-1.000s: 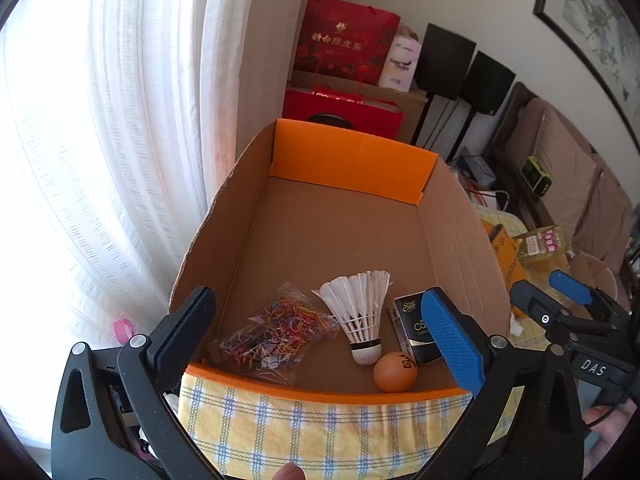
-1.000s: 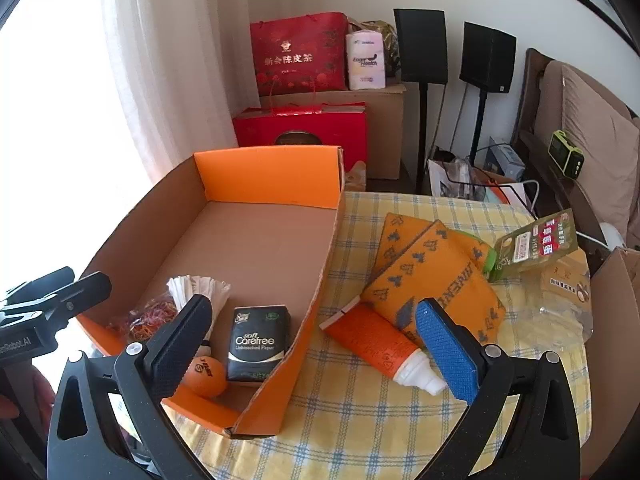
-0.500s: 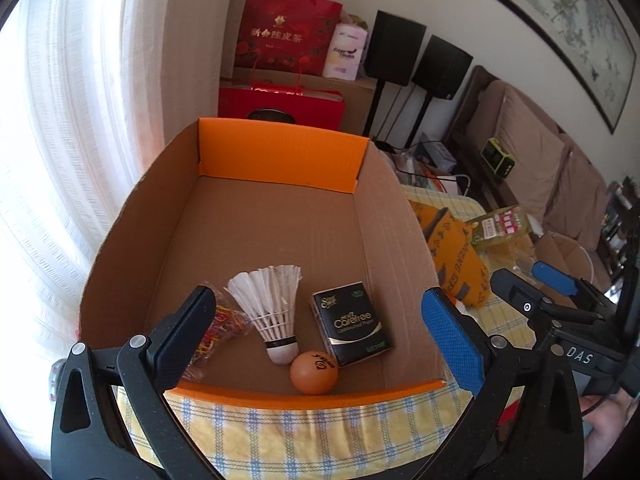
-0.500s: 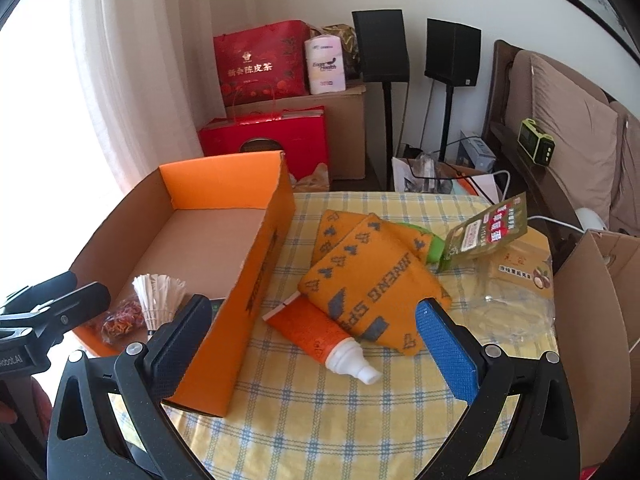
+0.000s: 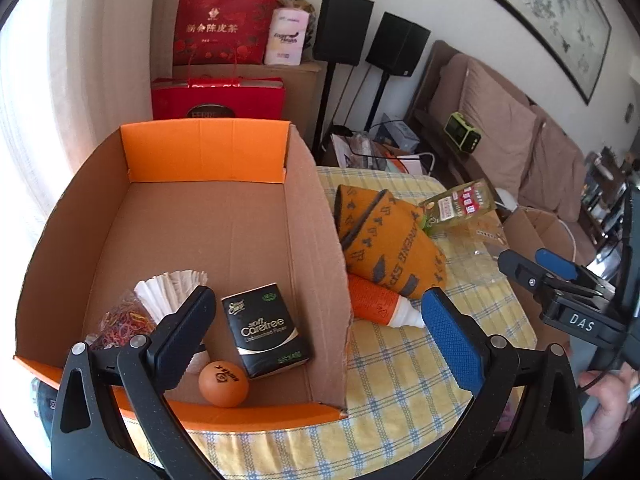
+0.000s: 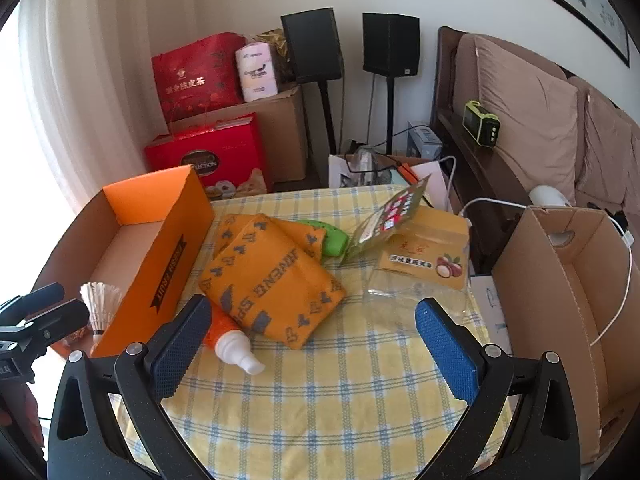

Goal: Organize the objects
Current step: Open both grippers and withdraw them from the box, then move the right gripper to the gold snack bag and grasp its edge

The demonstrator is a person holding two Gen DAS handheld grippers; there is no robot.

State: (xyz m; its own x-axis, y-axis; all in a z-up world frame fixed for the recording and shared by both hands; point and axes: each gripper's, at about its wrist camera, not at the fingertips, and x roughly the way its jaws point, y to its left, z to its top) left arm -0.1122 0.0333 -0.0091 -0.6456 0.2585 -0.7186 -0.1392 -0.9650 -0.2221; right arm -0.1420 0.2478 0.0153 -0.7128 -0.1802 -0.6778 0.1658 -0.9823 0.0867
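An orange cardboard box (image 5: 204,156) (image 6: 168,256) stands at the table's left. Inside lie a black tissue pack (image 5: 266,330), an orange ball (image 5: 223,383), a white shuttlecock (image 5: 168,284) (image 6: 98,300) and a bag of rubber bands (image 5: 122,322). To the box's right lie an orange patterned cloth (image 5: 390,248) (image 6: 268,276), an orange tube with a white cap (image 5: 380,308) (image 6: 232,340), a green item (image 6: 330,238) and snack packets (image 6: 424,248). My left gripper (image 5: 316,320) is open above the box's near right corner. My right gripper (image 6: 312,328) hangs open over the tablecloth, nothing between its fingers.
A yellow checked tablecloth (image 6: 340,400) covers the table. An open brown carton (image 6: 560,288) stands at the right edge. Red gift bags (image 6: 196,76), speakers (image 6: 390,42) and a sofa (image 6: 532,120) are behind. A hand (image 5: 608,392) holds the right gripper.
Both views have swung to the right. The left gripper moved from over the box's left part to its right corner; the right gripper moved from the box toward the cloth and packets. Both stay open.
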